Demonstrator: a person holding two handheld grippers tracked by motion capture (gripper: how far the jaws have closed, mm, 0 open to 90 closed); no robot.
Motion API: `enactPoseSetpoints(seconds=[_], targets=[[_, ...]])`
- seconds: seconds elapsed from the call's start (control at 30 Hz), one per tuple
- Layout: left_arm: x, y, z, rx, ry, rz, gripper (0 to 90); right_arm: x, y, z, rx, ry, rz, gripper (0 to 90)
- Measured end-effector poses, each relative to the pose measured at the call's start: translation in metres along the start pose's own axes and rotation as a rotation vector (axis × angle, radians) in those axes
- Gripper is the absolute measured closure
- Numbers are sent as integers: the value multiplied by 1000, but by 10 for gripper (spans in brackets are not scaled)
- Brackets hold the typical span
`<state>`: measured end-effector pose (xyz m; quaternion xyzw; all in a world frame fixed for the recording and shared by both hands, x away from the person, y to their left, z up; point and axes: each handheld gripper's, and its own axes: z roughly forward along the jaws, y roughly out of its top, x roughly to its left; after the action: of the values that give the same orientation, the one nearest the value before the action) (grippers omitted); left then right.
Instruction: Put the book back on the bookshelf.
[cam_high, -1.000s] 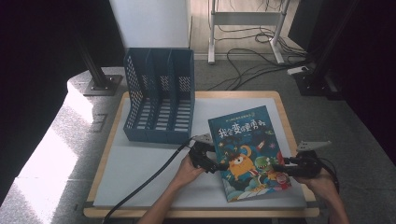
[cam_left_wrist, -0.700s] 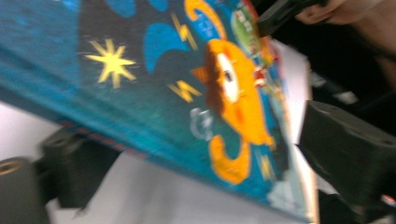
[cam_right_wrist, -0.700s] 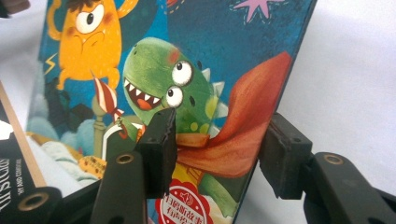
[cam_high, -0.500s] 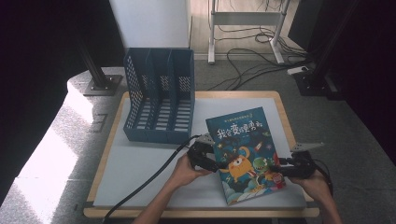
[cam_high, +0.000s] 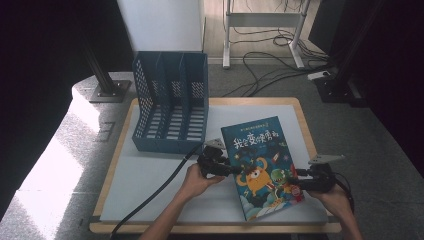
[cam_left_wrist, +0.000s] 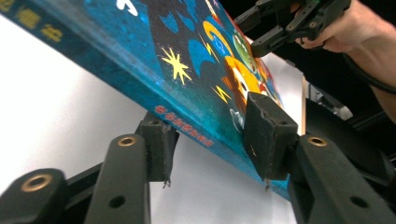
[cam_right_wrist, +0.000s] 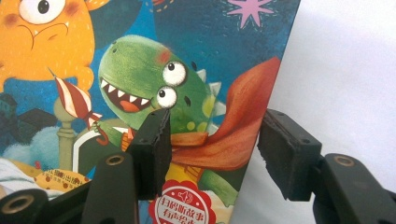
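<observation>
A children's picture book with a dark blue cover and cartoon monsters lies on the white table, right of centre. My left gripper is at its spine edge. Its jaws stand open astride the book's spine, with one pad at the lower side and the other pad over the cover. My right gripper is at the opposite long edge, open. One of its pads is above the green dinosaur on the book and the other pad is over bare table.
A blue mesh file organiser with several slots stands at the table's back left. A black cable trails from the left gripper across the front left. Cables and stand legs lie on the floor beyond the table.
Both grippers have edged inward toward the book's two long edges. The book has hardly shifted.
</observation>
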<state>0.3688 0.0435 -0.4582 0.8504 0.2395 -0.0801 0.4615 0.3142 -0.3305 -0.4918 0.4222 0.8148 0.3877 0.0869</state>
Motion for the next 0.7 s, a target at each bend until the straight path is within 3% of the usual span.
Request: enactPoseSetpoints(seconds=[0.3, 0.53, 0.7], targets=[[4, 1, -2, -4, -28, -24, 642, 4, 2, -4, -54, -31, -27, 448], [0, 7, -12, -35, -30, 3, 687, 11, 10, -7, -85, -73, -66, 452], [-5, 11, -23, -40, 12, 45, 707, 15, 17, -6, -110, -83, -85, 452]])
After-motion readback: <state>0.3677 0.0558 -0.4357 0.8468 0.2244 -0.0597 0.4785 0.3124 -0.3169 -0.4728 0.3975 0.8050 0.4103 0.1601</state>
